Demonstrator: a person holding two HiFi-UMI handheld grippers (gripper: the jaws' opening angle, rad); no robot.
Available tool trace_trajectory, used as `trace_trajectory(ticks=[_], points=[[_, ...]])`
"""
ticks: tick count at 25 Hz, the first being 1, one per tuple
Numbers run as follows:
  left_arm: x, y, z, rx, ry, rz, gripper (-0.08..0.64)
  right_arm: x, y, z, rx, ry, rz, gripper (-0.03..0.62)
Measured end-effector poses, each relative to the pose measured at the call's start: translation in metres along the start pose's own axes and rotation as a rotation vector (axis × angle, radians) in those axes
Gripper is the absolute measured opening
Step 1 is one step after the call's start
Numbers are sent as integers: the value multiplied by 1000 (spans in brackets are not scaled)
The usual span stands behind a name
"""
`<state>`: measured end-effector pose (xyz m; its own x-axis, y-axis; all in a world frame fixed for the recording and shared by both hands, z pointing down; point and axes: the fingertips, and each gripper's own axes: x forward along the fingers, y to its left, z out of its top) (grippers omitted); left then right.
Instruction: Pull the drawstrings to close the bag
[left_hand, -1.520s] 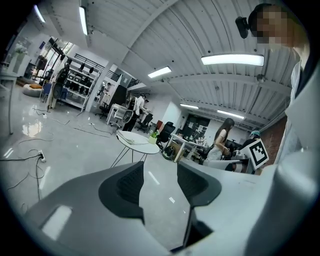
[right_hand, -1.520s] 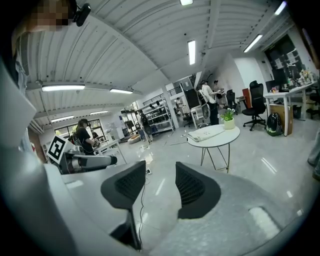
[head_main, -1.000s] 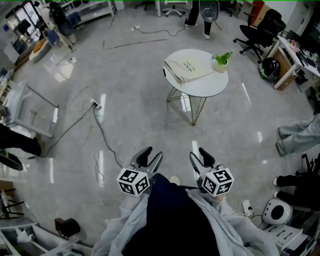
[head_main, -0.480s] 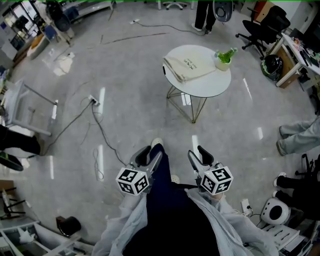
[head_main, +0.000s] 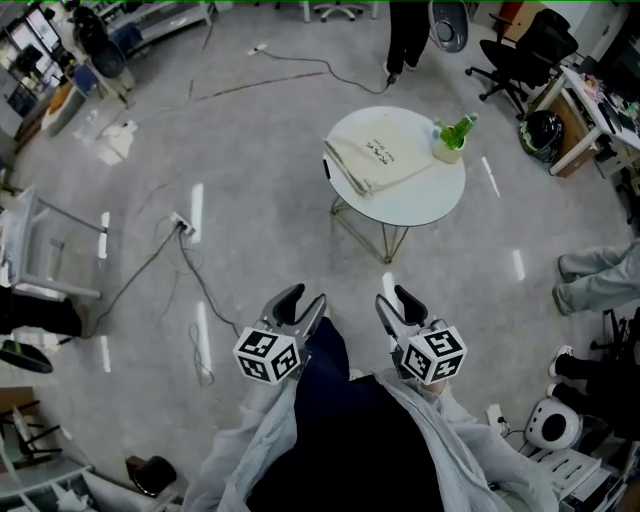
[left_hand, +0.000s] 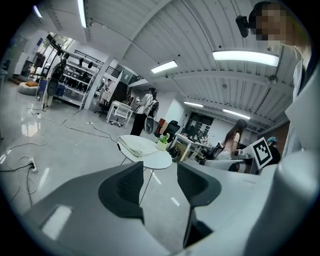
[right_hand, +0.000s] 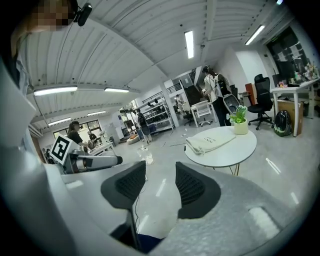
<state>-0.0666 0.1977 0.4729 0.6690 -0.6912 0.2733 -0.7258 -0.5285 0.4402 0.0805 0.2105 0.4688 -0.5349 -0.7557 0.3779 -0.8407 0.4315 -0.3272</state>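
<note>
Though limp, cream cloth bag (head_main: 380, 155)

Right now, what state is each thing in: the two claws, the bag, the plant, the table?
left claw, open, nothing between its jaws.
right claw, open, nothing between its jaws.
bag, lying flat on the table, untouched; mouth too small to judge.
potted plant, upright beside the bag.
round table, standing, well ahead of both claws.
</note>
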Motion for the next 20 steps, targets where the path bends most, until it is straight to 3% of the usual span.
trace_trajectory(ticks=[9,20], points=[[45,54,59,33,9,-63,210,61,-18,49,18,-44,-74,184],[67,119,88,48,38,-111,210,127,-13,63,37,-55,-123,183]])
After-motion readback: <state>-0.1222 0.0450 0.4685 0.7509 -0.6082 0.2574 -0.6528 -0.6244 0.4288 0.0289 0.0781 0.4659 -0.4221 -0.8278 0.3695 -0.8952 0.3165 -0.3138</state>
